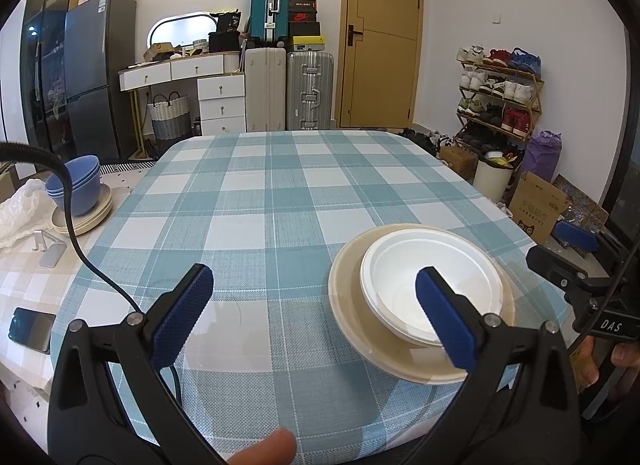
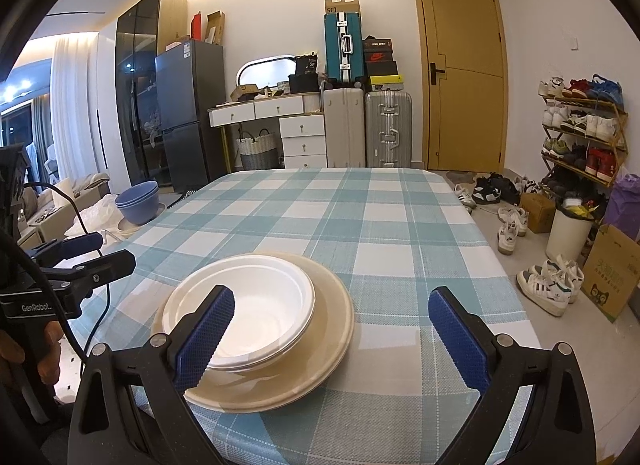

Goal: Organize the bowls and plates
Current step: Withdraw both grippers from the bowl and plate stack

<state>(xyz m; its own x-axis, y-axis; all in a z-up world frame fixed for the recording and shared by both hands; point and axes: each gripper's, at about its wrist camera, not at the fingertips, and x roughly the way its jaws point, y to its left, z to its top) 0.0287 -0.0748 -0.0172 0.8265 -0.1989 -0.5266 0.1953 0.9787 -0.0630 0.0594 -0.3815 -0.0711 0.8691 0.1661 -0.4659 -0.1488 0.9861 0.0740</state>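
Observation:
A white bowl (image 1: 448,277) sits on a beige plate (image 1: 348,297) near the front of the checked table; both also show in the right wrist view, the bowl (image 2: 272,305) on the plate (image 2: 332,329). My left gripper (image 1: 316,317) is open and empty, its right finger over the bowl's near rim. My right gripper (image 2: 332,337) is open and empty, its left finger over the bowl's near rim. Stacked blue bowls (image 1: 76,181) stand on beige plates (image 1: 94,217) on a side surface at far left, also seen in the right wrist view (image 2: 138,197).
A phone (image 1: 32,329) and a metal stand (image 1: 50,251) lie at the left beside a white plastic bag (image 1: 20,213). A black cable (image 1: 92,265) crosses the table's left edge. Shoes (image 2: 548,285) and boxes lie on the floor to the right.

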